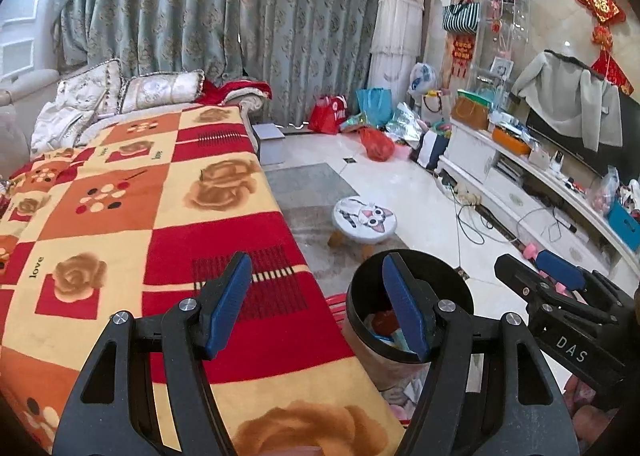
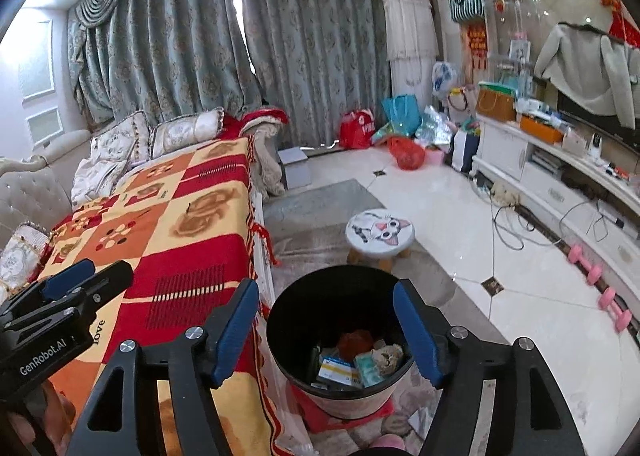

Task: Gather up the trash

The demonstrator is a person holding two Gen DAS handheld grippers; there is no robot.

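A black-lined trash bin (image 2: pixel 320 296) stands on the floor beside the blanket-covered couch (image 2: pixel 180 236). Inside lie several pieces of trash (image 2: pixel 352 360): a red wad, small boxes, crumpled paper. My right gripper (image 2: pixel 325 292) hovers above the bin, open, nothing between its blue pads. In the left wrist view my left gripper (image 1: pixel 316 268) is open and empty over the blanket's edge (image 1: pixel 160 216), with the bin (image 1: pixel 440 276) just behind its right finger. Each gripper shows in the other's view: the right gripper (image 1: pixel 528 262) at the right, the left gripper (image 2: pixel 106 270) at the left.
A small cat-face stool (image 2: pixel 380 232) stands just beyond the bin. Pink dumbbells (image 2: pixel 592 268) and cables lie along the white TV cabinet (image 2: pixel 560 184) on the right. Bags (image 1: pixel 376 144) crowd the far floor by the curtains. Papers lie on the floor around the bin's base.
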